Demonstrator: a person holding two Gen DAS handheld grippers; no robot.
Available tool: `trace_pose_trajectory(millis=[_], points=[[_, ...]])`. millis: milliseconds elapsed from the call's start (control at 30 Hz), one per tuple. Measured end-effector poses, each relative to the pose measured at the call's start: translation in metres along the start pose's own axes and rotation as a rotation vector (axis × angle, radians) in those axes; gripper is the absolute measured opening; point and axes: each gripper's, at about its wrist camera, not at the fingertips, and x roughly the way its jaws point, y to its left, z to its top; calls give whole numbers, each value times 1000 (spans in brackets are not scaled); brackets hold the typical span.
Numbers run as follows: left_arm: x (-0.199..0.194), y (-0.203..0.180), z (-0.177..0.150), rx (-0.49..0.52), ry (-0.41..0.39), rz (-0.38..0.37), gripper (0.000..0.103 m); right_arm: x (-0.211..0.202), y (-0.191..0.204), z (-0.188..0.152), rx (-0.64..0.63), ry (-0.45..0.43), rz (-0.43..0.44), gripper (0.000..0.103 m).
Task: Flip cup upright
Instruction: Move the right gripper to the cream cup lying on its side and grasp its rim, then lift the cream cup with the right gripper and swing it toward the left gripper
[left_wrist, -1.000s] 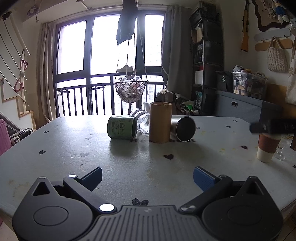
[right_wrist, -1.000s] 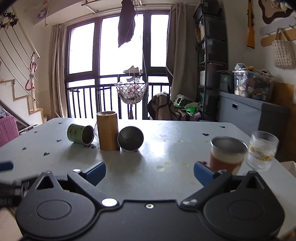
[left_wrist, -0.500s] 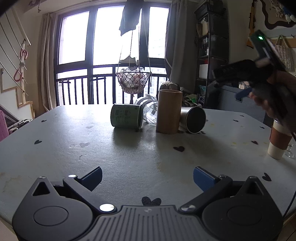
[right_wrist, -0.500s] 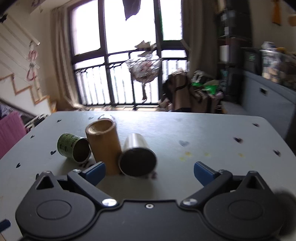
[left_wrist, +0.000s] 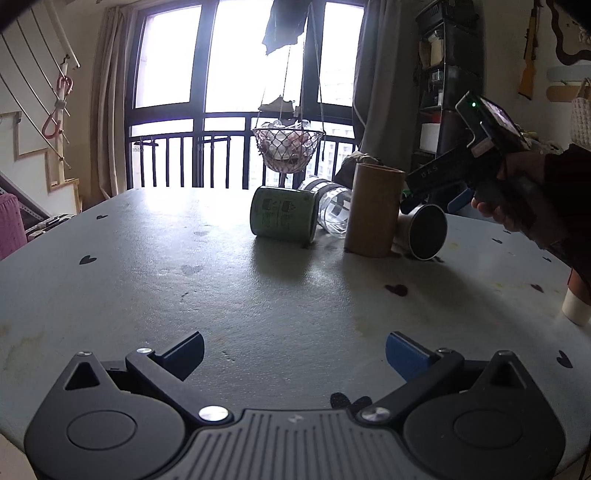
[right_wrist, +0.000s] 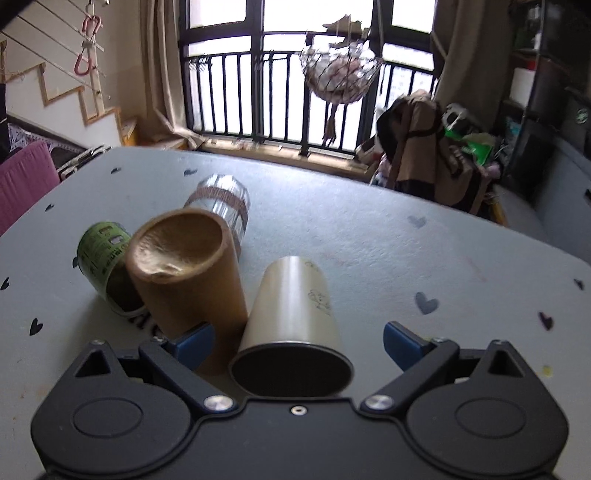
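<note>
Since a second ago my right gripper has swung from the table's right side down over the steel cup, which now lies between its spread fingers; my left gripper, also spread, has barely moved. Only the left view shows my right hand; only the right shows the cardboard tube's dented top. The cup lies on its side, long axis near-to-far, mouth toward me, beside the tube.
</note>
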Motion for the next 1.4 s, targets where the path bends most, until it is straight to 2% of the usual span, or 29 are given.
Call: trace_pose_trajectory(millis=[133, 200, 233, 267, 400, 667, 933, 1167, 1267, 1400], points=[[2, -1, 0, -1, 6, 0, 103, 17, 2, 1, -25, 35, -26, 98], [0, -3, -1, 2, 5, -1, 103, 20, -2, -4, -24, 48, -13, 93], [0, -4, 0, 3, 3, -2, 103, 20, -2, -5, -20, 51, 2, 84], [-2, -5, 0, 4, 1, -2, 103, 19, -2, -7, -14, 53, 23, 80], [-9, -8, 0, 7, -15, -3, 103, 7, 1, -18, -43, 48, 32, 79], [-26, -17, 0, 18, -48, -17, 103, -48, 5, -72, -90, 32, 64, 79], [-33, -24, 3, 27, -71, -28, 103, -123, 30, -148, -192, 3, 146, 79], [7, -48, 44, 107, -63, -92, 103, -166, 51, -188, -308, -5, 210, 79], [38, -62, 61, 130, -12, -133, 103, -176, 56, -196, -351, -11, 219, 79], [79, -79, 65, 160, 76, -168, 103, -184, 60, -207, -421, -41, 239, 81]])
